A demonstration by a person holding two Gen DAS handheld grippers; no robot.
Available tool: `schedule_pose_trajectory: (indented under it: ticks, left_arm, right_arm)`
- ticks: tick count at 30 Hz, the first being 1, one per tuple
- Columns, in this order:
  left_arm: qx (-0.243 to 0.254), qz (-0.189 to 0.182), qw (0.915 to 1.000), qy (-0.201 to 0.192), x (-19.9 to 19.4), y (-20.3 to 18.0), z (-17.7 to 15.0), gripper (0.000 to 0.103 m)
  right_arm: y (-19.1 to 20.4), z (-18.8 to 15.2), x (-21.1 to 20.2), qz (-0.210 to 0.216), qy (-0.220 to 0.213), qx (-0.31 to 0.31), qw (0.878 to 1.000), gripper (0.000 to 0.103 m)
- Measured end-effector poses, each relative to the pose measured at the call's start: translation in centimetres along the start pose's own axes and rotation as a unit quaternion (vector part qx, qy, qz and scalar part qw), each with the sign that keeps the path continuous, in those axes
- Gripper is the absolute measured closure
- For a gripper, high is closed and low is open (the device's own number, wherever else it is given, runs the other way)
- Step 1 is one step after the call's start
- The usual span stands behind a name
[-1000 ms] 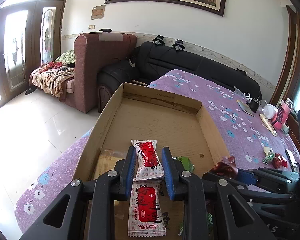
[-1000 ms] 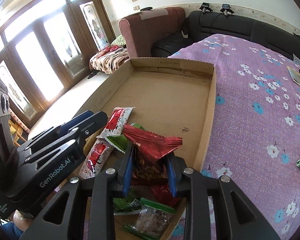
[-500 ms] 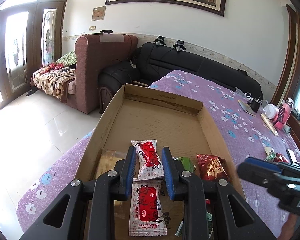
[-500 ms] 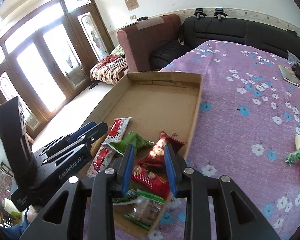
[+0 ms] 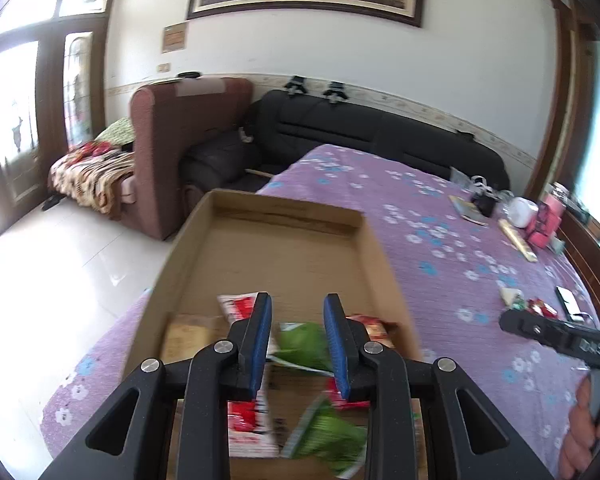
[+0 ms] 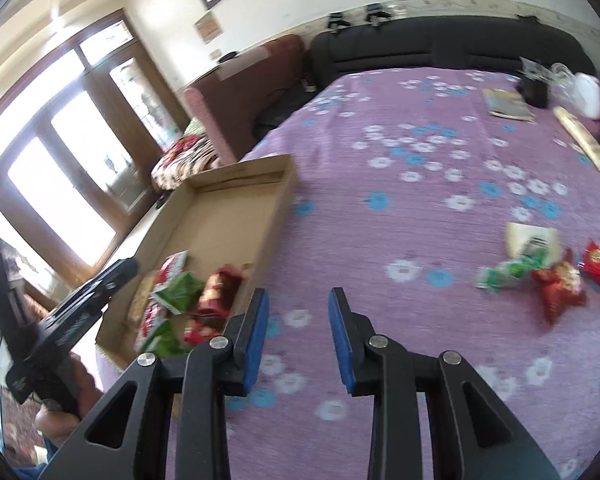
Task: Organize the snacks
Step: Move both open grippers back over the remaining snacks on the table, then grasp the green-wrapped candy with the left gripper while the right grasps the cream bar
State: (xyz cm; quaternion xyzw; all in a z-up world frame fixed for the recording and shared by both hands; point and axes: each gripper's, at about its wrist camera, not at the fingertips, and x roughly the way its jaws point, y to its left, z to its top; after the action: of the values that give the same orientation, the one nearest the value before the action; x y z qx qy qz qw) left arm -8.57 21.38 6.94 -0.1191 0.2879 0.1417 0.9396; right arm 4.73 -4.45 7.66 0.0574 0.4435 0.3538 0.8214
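left tongs (image 5: 296,334): jaws part open, nothing gripped; hangs over the near end of the cardboard box (image 5: 384,256), green packet (image 5: 304,340) showing in the gap below, no contact visible
right tongs (image 6: 298,330): jaws part open, empty; over bare purple cloth (image 6: 400,128), just right of the box's edge
box: ahead and left of the right tongs; holds the snacks at its near end, far half bare
in box: red-and-white packet (image 5: 240,308) left of the left tongs' blue pads, dark red packet (image 5: 374,326) to their right, second green one (image 5: 328,440) nearer and blurred
loose snacks (image 6: 548,272): on the cloth, ahead and well right of the right tongs; green, red and pale wrappers
vs a second ago, right: was clamped on the dark red packet over the box; packet now lies in the box, tongs out over the cloth
vs a second ago, left: red-and-white packet was between the jaws; now it's left of them
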Motion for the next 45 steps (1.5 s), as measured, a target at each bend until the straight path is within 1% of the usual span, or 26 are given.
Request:
schedule_pose_trajectory:
  ticks: [3,5,8,12,15,17,19,20,21,22,23,25,27,30,33,38,40,41,42,44,45]
  left_arm:
    - [0.018,-0.018,0.9997,0.004,-0.4,-2.1,0.4,0.070]
    - [0.031,-0.040,0.9987,0.012,-0.5,-3.9,0.7,0.068]
    - [0.053,-0.069,0.9958,0.027,-0.1,-6.6,1.1,0.063]
    - [0.086,-0.102,0.9896,0.055,1.2,-10.7,1.6,0.061]
    - [0.098,-0.129,0.9831,0.085,2.7,-13.8,2.1,0.061]
    - [0.104,-0.138,0.9799,0.099,3.4,-15.3,2.2,0.061]
    - [0.112,-0.145,0.9764,0.115,4.4,-16.8,2.3,0.060]
    - [0.115,-0.146,0.9749,0.122,4.8,-17.4,2.3,0.058]
    - [0.117,-0.150,0.9731,0.130,5.3,-18.0,2.3,0.054]
    - [0.120,-0.151,0.9718,0.136,5.7,-18.4,2.3,0.054]
    - [0.123,-0.149,0.9711,0.140,6.1,-18.8,2.2,0.053]
    - [0.127,-0.148,0.9687,0.153,7.0,-19.5,2.1,0.053]
    - [0.130,-0.149,0.9657,0.169,8.2,-20.4,1.9,0.053]
    - [0.140,-0.154,0.9595,0.190,9.8,-22.2,1.5,0.053]
    - [0.165,-0.165,0.9498,0.208,11.0,-24.4,0.6,0.053]
    - [0.214,-0.155,0.9407,0.213,12.5,-26.8,-0.7,0.053]
    - [0.230,-0.145,0.9394,0.208,13.0,-27.5,-1.1,0.053]
    - [0.236,-0.142,0.9393,0.205,13.1,-27.8,-1.3,0.053]
    - [0.237,-0.135,0.9412,0.199,13.3,-27.9,-1.5,0.061]
    - [0.233,-0.122,0.9434,0.201,14.0,-27.7,-1.8,0.073]
    - [0.226,-0.117,0.9463,0.199,14.2,-27.4,-1.8,0.079]
  right_arm:
    - [-3.5,0.6,-1.0,-0.029,-0.012,0.027,0.999,0.073]
    - [-5.8,1.1,-1.7,-0.048,-0.020,0.047,0.998,0.073]
    - [-10.0,1.6,-3.1,-0.085,-0.038,0.086,0.992,0.073]
    - [-15.2,1.8,-3.1,-0.106,-0.047,0.136,0.984,0.073]
    - [-16.9,1.7,-2.0,-0.108,-0.034,0.142,0.983,0.073]
    - [-17.3,1.5,-1.1,-0.091,-0.018,0.143,0.985,0.073]
    - [-16.7,1.3,-0.5,-0.068,0.005,0.123,0.990,0.073]
    - [-16.3,1.3,-0.4,-0.058,0.014,0.117,0.991,0.073]
    - [-15.8,1.2,-0.3,-0.026,0.027,0.111,0.993,0.073]
    - [-15.4,1.0,-0.4,0.001,0.033,0.111,0.993,0.073]
    - [-15.0,1.0,-0.7,0.011,0.031,0.109,0.994,0.073]
    - [-14.5,1.1,-1.6,-0.006,0.017,0.098,0.995,0.073]
    - [-14.9,1.3,-2.5,-0.026,-0.001,0.112,0.993,0.073]
    - [-16.2,1.3,-3.8,-0.031,-0.021,0.144,0.989,0.073]
    - [-16.9,1.4,-4.7,-0.033,-0.034,0.158,0.986,0.073]
    - [-17.3,1.8,-5.5,-0.027,-0.048,0.166,0.985,0.073]
    - [-17.2,1.8,-5.7,-0.025,-0.051,0.168,0.984,0.073]
    - [-17.2,1.8,-5.7,-0.025,-0.051,0.168,0.984,0.073]
    - [-17.2,1.8,-5.8,-0.025,-0.052,0.167,0.984,0.073]
    - [-17.2,1.8,-5.8,-0.026,-0.052,0.168,0.984,0.073]
    - [-17.3,1.8,-5.7,-0.026,-0.051,0.169,0.984,0.073]
